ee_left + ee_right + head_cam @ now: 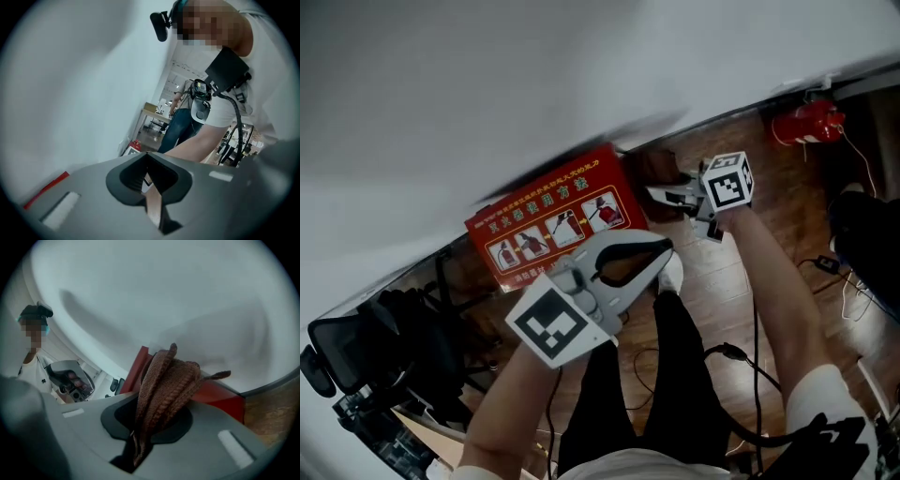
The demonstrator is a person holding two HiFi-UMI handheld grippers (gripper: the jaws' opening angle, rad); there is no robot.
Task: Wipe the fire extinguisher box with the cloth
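- Left gripper (664,253) nearest, low centre. Jaws shut, nothing between them. Looks idle, probably kept clear of wiping path.
- Right gripper (658,193) farther, to its right. Jaws clamped on bunched brown cloth (164,380), folds poking forward as wiping pad.
- Cloth at right end of red fire extinguisher box (555,223); contact unclear.
- Box stands on floor (787,225) against white wall (487,84).

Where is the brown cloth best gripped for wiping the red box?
At its bunched end, as the right gripper has it: jaws shut across the gathered folds, the rest of the brown cloth sticking out ahead toward the red fire extinguisher box. Coming from the side away from the box probably lets loose fabric meet it first.
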